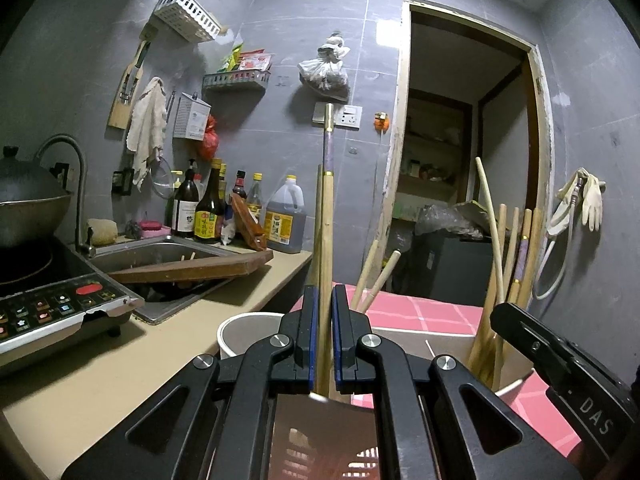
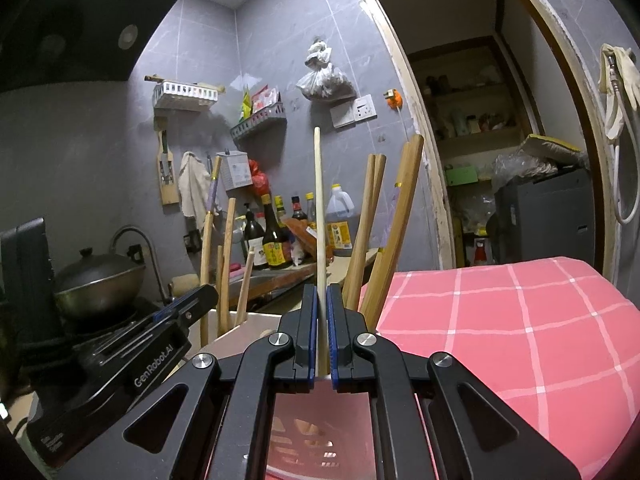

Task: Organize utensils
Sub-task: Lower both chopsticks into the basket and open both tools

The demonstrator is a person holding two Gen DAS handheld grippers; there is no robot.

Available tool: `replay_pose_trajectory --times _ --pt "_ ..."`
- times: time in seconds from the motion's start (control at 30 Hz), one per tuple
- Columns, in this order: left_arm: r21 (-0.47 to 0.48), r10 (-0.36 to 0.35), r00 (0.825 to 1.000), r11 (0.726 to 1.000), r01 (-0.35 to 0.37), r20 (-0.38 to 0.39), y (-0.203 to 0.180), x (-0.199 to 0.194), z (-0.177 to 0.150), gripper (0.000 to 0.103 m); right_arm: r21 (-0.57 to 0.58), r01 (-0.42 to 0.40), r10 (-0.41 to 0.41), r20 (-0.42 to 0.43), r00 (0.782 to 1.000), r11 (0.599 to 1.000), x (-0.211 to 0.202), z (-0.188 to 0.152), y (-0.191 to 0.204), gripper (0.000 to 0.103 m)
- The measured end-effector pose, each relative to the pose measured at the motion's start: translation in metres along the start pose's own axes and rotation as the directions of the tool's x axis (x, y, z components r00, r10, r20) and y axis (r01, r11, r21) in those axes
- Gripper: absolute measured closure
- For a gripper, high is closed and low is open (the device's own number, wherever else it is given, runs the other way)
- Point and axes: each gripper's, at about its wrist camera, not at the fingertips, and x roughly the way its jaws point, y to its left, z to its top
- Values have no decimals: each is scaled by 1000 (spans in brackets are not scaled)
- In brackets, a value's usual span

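Only rightward, range hood (image 2: 92,20) overhead.

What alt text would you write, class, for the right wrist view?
The right gripper is shut on a pale chopstick standing upright, with more wooden chopsticks leaning beside it. The left gripper shows at lower left, a pink checked cloth at right.

The left hand-held gripper (image 1: 324,300) points roughly level, its jaws closed on an upright chopstick (image 1: 327,216). The right hand-held gripper (image 2: 320,300), just beside it, likewise points level and clamps a pale chopstick (image 2: 319,208).
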Motion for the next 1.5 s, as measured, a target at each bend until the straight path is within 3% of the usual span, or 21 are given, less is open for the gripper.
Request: replay_pose_trajectory --times 0.4,1.1,1.23,1.5 --pt "46 -6 1000 999 7 -4 -10 -4 -6 98 1 -1 1 -37 999 1000 -10 -3 -5 100" --pt "43 -3 1000 999 3 -7 -10 -3 -8 98 4 -1 1 -39 999 1000 -13 -2 -7 99" --pt "40 -3 1000 999 3 -11 -10 -3 -8 91 5 -1 1 -39 999 1000 -14 -2 -7 99" --pt "37 -4 1000 999 5 -10 -10 -3 -9 89 3 2 -1 -38 999 1000 -14 -2 -7 99"
